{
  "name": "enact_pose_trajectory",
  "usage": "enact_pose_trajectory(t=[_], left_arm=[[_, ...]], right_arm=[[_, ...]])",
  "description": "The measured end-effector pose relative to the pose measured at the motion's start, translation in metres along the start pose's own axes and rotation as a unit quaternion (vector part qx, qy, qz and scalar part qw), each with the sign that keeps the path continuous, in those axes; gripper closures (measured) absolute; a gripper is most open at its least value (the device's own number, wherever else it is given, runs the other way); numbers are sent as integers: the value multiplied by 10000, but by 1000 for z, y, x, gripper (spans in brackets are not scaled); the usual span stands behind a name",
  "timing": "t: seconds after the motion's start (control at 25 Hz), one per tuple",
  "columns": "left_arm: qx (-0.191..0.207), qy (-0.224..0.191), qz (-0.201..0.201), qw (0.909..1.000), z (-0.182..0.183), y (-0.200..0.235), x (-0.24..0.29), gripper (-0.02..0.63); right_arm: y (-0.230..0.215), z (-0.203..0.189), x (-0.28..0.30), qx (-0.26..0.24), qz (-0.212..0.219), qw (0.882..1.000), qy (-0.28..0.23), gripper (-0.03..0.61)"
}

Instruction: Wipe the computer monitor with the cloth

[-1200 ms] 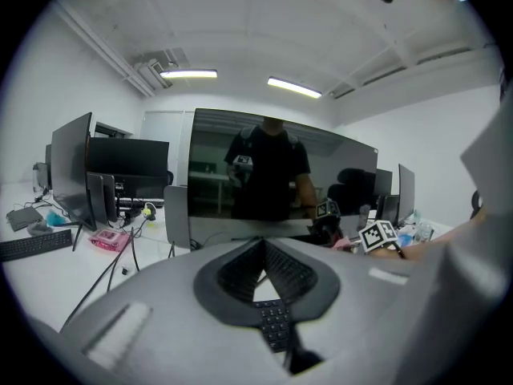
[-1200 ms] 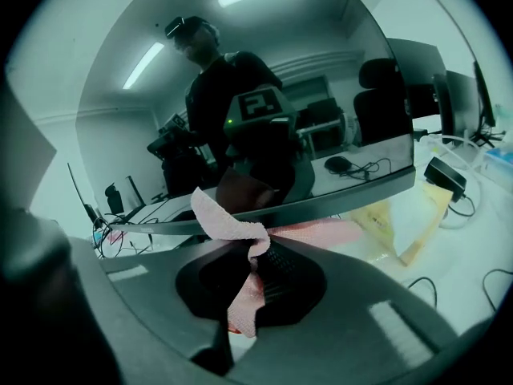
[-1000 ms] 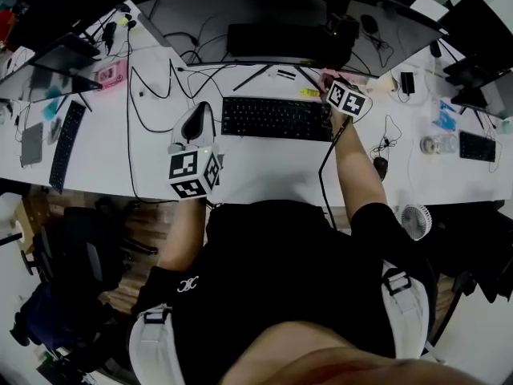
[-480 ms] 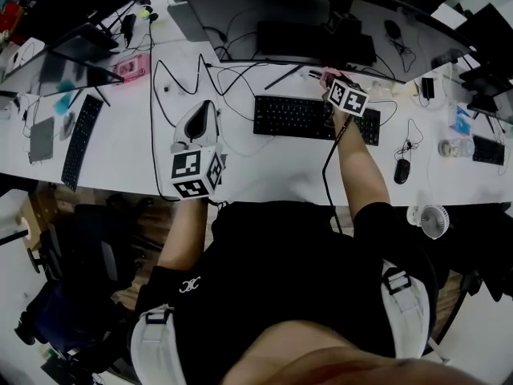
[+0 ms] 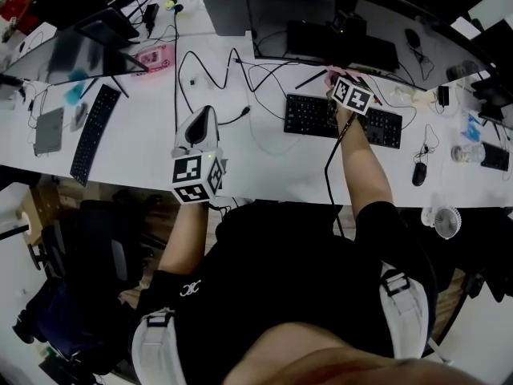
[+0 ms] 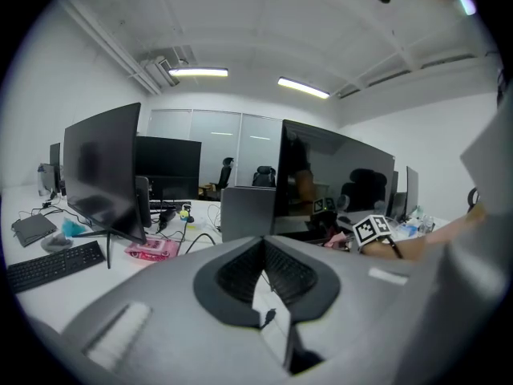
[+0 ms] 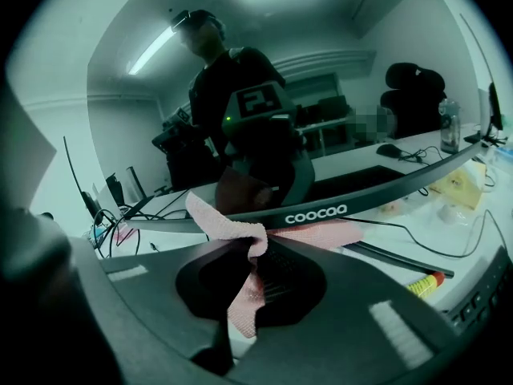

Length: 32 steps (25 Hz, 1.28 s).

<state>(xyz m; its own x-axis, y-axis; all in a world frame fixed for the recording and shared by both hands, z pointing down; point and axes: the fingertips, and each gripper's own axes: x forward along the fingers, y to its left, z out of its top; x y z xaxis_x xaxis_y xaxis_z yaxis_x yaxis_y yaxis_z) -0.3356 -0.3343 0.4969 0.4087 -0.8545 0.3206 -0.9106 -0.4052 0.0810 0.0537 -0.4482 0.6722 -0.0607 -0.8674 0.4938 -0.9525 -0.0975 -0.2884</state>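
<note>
A wide curved monitor (image 5: 321,14) stands at the back of the white desk (image 5: 256,167); the right gripper view shows its dark screen and lower bezel (image 7: 317,212). My right gripper (image 5: 331,76) is shut on a pink cloth (image 7: 240,231). It presses the cloth (image 5: 329,73) against the monitor's lower edge, above the middle of the keyboard. Folds of cloth stick out past the jaws of the right gripper (image 7: 258,247). My left gripper (image 5: 203,112) hovers over the desk to the left, away from the monitor. The left gripper (image 6: 263,241) is shut, with nothing in it.
A black keyboard (image 5: 341,119) lies below the monitor, a mouse (image 5: 418,173) to its right. Loose cables (image 5: 216,70) cross the desk. Further left are a second monitor (image 5: 80,54), another keyboard (image 5: 94,133) and a pink item (image 5: 154,57). A small fan (image 5: 442,219) hangs by the desk edge.
My right gripper has slid the cloth leftward along the monitor's lower edge, from the keyboard's right end to its middle. The head view has turned left. The left gripper has barely moved.
</note>
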Motion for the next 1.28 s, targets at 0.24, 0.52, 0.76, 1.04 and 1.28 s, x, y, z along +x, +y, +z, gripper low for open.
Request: enact_pose_trajectory(t=[0.24, 0.52, 0.76, 1.04, 1.28], left_arm=[[-109, -92, 140, 9998, 0, 35, -18, 563], [-166, -135, 314, 9993, -3, 62, -33, 563], [-146, -163, 439, 9988, -2, 78, -41, 563], [-230, -172, 534, 9982, -4, 90, -44, 563], [-321, -145, 599, 9976, -11, 101, -44, 563]], right_arm=[[23, -5, 5, 203, -170, 9996, -25, 566], [60, -11, 17, 157, 56, 9999, 21, 566], [98, -17, 30, 216, 331, 9992, 40, 566], [149, -26, 44, 329, 656, 9972, 123, 566], [188, -35, 58, 939, 1037, 9900, 155, 566]])
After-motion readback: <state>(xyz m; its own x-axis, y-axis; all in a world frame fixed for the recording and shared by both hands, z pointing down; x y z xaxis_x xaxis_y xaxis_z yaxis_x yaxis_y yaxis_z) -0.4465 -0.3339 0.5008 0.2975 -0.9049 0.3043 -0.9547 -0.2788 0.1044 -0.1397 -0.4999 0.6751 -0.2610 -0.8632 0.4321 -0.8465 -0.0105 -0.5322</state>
